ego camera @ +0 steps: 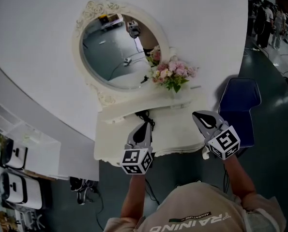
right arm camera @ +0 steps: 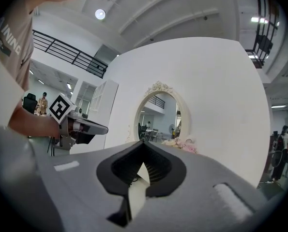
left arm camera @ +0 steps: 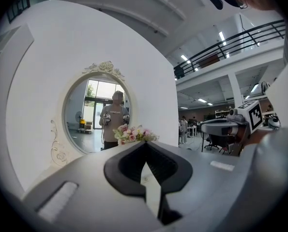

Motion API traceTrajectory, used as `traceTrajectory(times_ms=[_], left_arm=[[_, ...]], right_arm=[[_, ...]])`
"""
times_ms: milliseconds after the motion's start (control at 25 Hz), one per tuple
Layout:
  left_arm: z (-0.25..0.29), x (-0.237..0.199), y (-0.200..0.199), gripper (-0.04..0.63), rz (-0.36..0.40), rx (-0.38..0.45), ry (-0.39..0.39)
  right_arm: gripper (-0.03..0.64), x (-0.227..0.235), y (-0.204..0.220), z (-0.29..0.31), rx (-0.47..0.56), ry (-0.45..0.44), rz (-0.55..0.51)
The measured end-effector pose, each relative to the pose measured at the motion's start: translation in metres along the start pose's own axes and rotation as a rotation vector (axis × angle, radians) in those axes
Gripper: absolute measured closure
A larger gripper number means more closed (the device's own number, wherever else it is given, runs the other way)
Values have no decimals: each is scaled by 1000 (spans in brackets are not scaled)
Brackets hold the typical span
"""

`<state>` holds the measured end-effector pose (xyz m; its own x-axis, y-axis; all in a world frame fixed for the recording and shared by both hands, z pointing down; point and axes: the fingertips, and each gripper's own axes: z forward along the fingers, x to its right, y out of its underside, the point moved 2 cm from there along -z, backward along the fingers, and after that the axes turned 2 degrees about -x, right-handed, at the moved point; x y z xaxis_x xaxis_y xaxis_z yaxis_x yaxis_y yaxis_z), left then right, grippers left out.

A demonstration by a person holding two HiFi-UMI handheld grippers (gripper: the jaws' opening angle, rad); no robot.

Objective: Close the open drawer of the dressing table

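Observation:
The cream dressing table (ego camera: 110, 144) stands against a white curved wall, with an oval mirror (ego camera: 117, 52) and a pink flower bouquet (ego camera: 173, 74) on its raised back shelf. From above I cannot make out the drawer's front. A small white knob (ego camera: 205, 152) shows at the table's front right corner. My left gripper (ego camera: 144, 125) hovers over the middle of the tabletop, jaws shut and holding nothing. My right gripper (ego camera: 198, 114) hangs over the table's right end, also shut and holding nothing. Both gripper views look toward the mirror (left arm camera: 93, 115) and the flowers (right arm camera: 185, 144).
A black cable bundle (ego camera: 144, 114) lies on the tabletop by the left gripper. A blue chair (ego camera: 239, 100) stands right of the table. White shelving (ego camera: 18, 139) and boxes stand at the left. People stand far off at the upper right (ego camera: 267, 16).

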<state>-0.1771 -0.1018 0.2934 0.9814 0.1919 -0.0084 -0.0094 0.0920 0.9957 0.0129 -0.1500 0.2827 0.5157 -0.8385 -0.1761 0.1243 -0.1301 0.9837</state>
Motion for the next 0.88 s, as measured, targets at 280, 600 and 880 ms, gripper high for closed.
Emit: traceTrajectory(times_ms=[280,600,880], left_arm=[[-3,9,7,577,-5,-15,37],[-13,7,11,578,-33,-15,30],[-10,15,10,578,-40,-16,61]], right_arm=[[615,-1,7,-4,-8,30,27],[615,-8,14,-3,-7,46,26],[615,-14,12,0,17,33,47]])
